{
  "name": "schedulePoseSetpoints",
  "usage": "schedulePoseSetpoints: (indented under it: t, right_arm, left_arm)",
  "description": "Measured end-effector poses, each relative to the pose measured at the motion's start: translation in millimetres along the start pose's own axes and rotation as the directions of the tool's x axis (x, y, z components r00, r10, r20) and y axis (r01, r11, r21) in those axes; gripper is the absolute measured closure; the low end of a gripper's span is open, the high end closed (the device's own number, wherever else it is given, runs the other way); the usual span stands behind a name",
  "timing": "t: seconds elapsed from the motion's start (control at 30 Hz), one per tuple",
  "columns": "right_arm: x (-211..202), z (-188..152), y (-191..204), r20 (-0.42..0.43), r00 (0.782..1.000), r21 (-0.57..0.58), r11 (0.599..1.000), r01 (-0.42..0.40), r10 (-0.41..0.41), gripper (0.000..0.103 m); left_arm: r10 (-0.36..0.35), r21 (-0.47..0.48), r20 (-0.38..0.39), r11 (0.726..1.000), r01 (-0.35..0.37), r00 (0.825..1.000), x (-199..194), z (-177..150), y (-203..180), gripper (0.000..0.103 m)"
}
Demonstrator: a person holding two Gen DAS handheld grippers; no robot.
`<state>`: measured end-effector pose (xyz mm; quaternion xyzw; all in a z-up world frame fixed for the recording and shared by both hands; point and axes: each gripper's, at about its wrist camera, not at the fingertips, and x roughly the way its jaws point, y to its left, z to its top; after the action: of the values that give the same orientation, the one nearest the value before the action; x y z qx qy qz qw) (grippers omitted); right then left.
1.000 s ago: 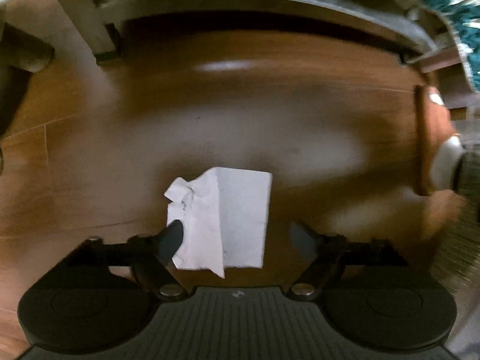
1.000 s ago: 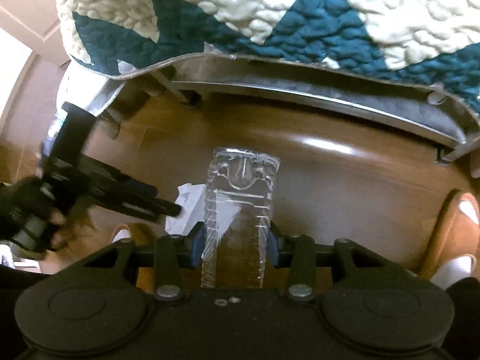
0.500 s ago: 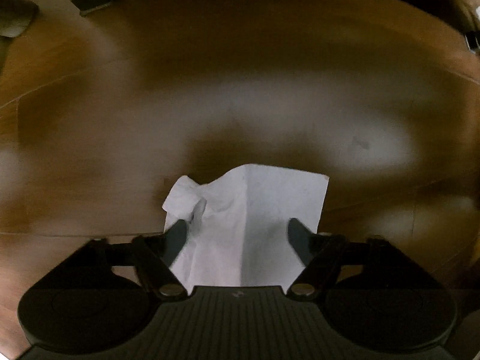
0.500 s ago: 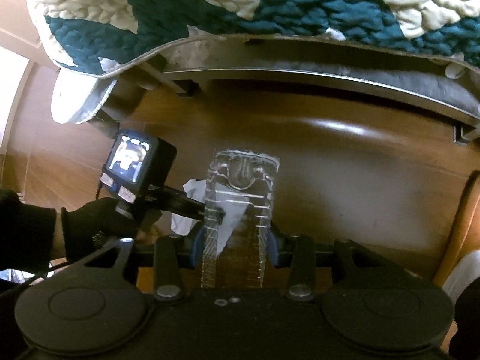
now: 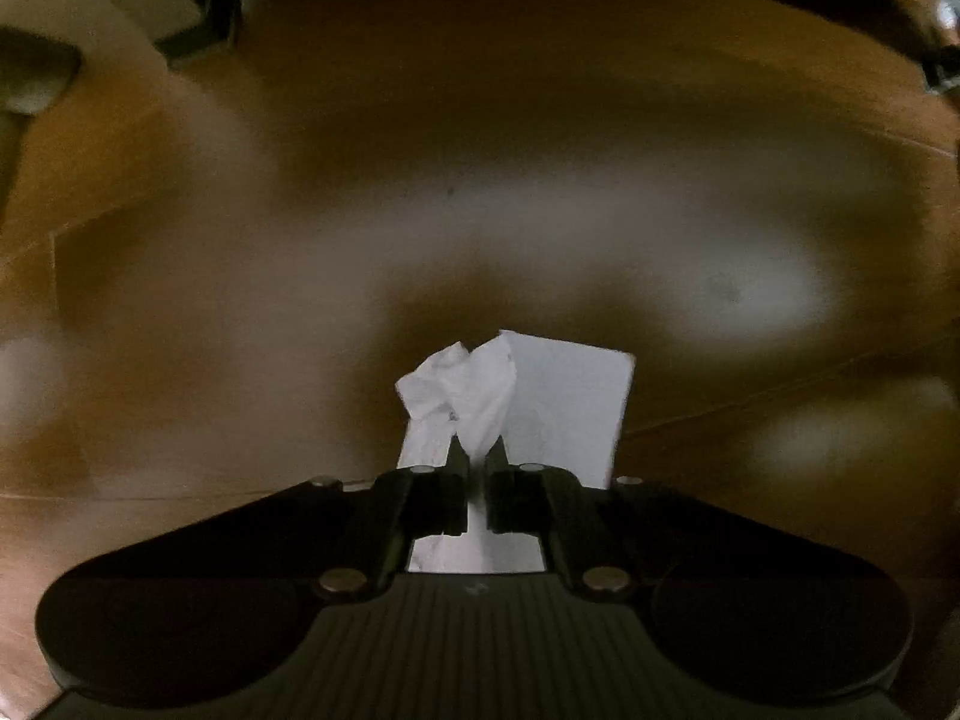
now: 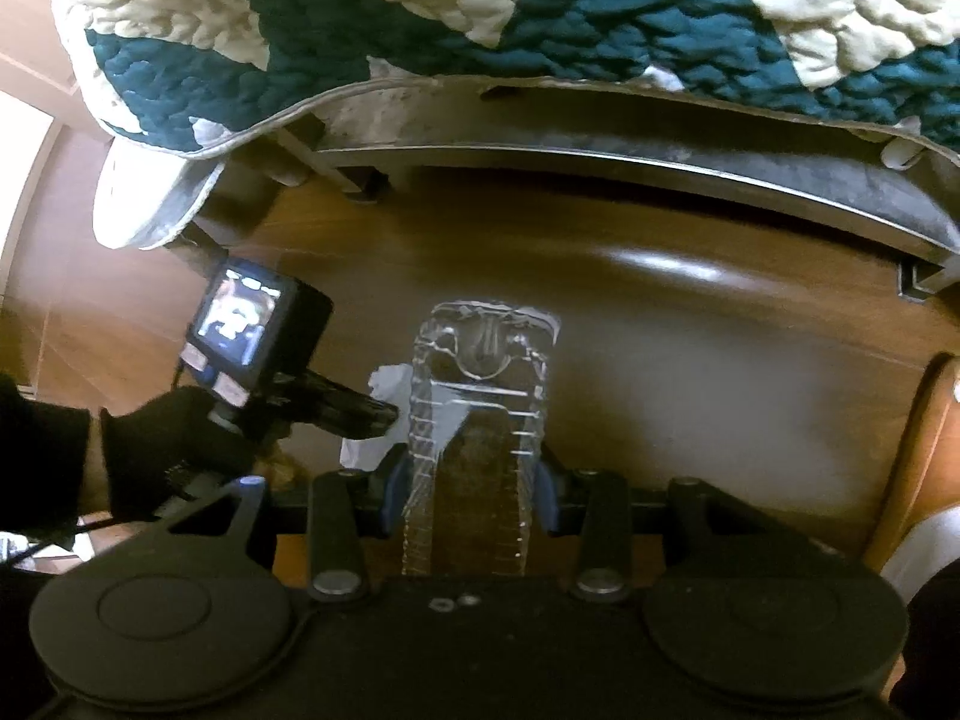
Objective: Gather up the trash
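- The left hand-held gripper (image 5: 476, 474) points straight down at the wooden floor (image 5: 540, 192); its jaws have just been closing and now stand pressed together, pinching a fold of the white tissue (image 5: 516, 402)
- The tissue lies on the floor, crumpled at its 10 o'clock corner and flat toward 3 o'clock, with the pinched fold drawn up between the pads
- From the right wrist view, the left hand-held gripper (image 6: 384, 417) reaches in from 9 o'clock, held by a hand in a black glove (image 6: 162, 450), its tip on the tissue (image 6: 384, 384)
- The right hand-held gripper (image 6: 471, 489) is tilted steeply down, its jaws clamped on a clear plastic bottle (image 6: 480, 420) that stands out toward 12 o'clock
- At 12 o'clock a teal-and-cream quilt (image 6: 510, 18) hangs over a bed frame (image 6: 600, 162) above the floor
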<state>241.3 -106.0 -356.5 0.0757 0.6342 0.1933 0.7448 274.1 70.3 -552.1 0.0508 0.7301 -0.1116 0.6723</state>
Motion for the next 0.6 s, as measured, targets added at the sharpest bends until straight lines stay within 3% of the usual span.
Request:
schedulePoseSetpoints:
  t: [0.17,0.33,0.6]
  right_arm:
    - [-3,0,1,0.012,1.0,0.003,1.0,-0.008,0.008,0.062]
    - [-23,5,12,0.088,0.996,-0.043,0.999,-0.027,0.031,0.062]
    - [-72,13,29,0.226,0.972,-0.099,0.994,-0.041,0.062,0.062]
  left_arm:
    - [0.004,0.02,0.04,1.0,-0.005,0.999,-49,0,-2,0.099]
    - [0.023,0.024,0.106,0.999,-0.025,0.994,-112,-4,-10,0.099]
    - [0.067,-0.042,0.235,0.997,-0.059,0.97,-222,-10,-25,0.099]
